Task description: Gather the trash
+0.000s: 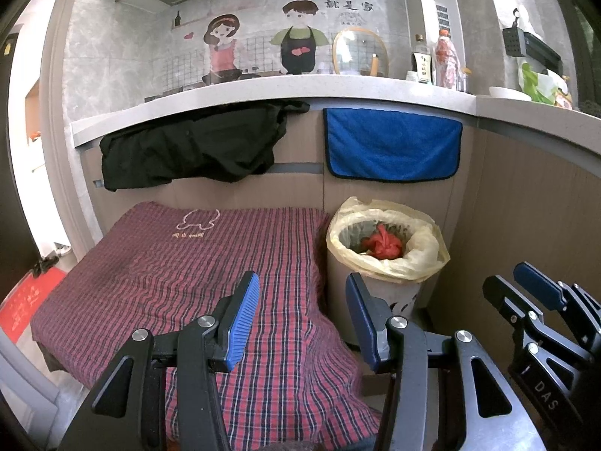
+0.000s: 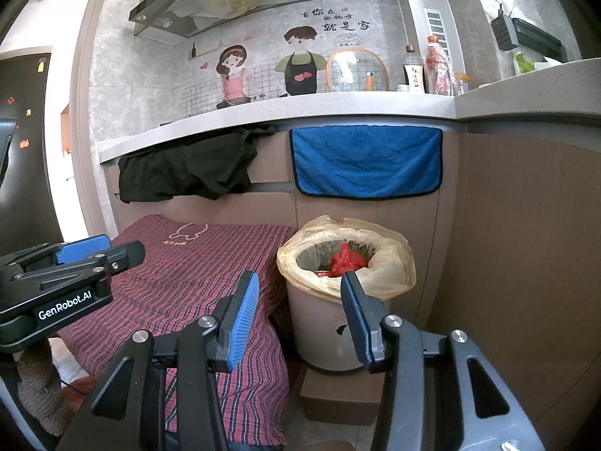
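A pale waste bin point(image 1: 379, 293) point(image 2: 323, 323) lined with a yellowish plastic bag point(image 1: 420, 251) point(image 2: 390, 267) stands on the floor against the cabinet. A crumpled red bag point(image 1: 381, 242) point(image 2: 345, 259) lies inside it. My left gripper point(image 1: 302, 289) hovers open over a red plaid cloth point(image 1: 180, 270), short of the bin and to its left. My right gripper point(image 2: 300, 289) is open too, its fingers framing the bin's near side, with nothing between them. Each gripper shows in the other's view: the right one point(image 1: 522, 282) at the far right, the left one point(image 2: 101, 248) at the left.
The plaid cloth point(image 2: 195, 274) covers a low surface left of the bin. A black garment point(image 1: 191, 146) and a blue towel point(image 1: 390, 146) hang from the counter edge point(image 1: 263, 90). Bottles point(image 1: 447, 56) and a pan lid point(image 1: 358, 52) stand on the counter. A brown box point(image 2: 338, 394) sits under the bin.
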A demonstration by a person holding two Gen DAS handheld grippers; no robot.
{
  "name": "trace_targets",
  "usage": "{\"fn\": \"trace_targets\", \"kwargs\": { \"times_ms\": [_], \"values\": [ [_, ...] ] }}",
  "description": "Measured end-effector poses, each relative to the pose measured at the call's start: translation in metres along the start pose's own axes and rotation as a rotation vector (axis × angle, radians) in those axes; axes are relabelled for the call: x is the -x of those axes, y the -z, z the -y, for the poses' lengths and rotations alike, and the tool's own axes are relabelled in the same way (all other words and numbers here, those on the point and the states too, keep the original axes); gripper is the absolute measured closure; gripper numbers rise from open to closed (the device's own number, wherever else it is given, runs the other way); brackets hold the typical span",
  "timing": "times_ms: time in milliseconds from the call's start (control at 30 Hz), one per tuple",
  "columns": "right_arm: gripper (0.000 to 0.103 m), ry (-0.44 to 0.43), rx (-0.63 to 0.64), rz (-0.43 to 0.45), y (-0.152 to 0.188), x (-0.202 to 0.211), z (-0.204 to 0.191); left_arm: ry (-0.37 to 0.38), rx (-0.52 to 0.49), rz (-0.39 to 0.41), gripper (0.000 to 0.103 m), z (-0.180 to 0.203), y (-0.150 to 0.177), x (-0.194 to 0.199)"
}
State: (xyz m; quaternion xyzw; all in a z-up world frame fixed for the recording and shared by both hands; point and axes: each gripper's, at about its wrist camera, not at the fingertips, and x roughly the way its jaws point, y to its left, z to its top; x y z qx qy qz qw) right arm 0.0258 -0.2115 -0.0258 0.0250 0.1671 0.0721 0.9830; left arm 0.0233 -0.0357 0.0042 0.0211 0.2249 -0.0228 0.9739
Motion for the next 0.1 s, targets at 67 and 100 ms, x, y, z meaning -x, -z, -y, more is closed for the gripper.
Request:
{"fn": "trace_targets", "kwargs": {
  "times_ms": [67,100],
  "values": [
    [0.060,0.001,-0.001,0.001,0.0000,-0.0001,-0.0003,0.003,0.001,-0.006,0.054,0.0007,0.0015,-0.0014],
    [0.060,0.002,-0.001,0.000,0.0001,0.0001,0.0007,0.005,0.002,-0.011,0.054,0.0004,0.0023,-0.0027]
  ]
}}
